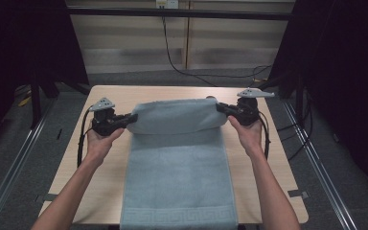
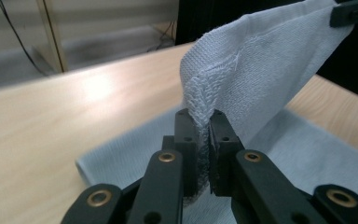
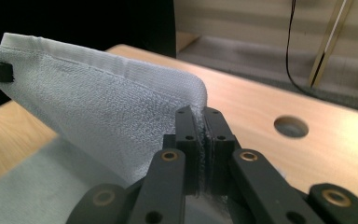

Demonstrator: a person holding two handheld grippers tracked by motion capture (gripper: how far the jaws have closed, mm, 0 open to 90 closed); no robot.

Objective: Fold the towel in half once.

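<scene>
Item: one pale blue-grey towel (image 1: 177, 177), lying lengthwise down the centre of the frame on a light wooden worktop (image 1: 258, 163), its patterned near hem at the bottom edge of the high view. The far end was raised off the worktop and hung as a broad fold across the middle of the frame, stretched between two tools. Left hand-held gripper (image 1: 133, 118), at centre left of the high view, was clamped on the left far corner; in the left gripper view its jaws pinched the towel's hemmed edge (image 2: 204, 116). Right hand-held gripper (image 1: 220, 108), at centre right, was clamped on the right far corner, the cloth (image 3: 121, 116) squeezed between its jaws. A round hole (image 3: 291, 126) sat in the worktop at the right of the right gripper view.
</scene>
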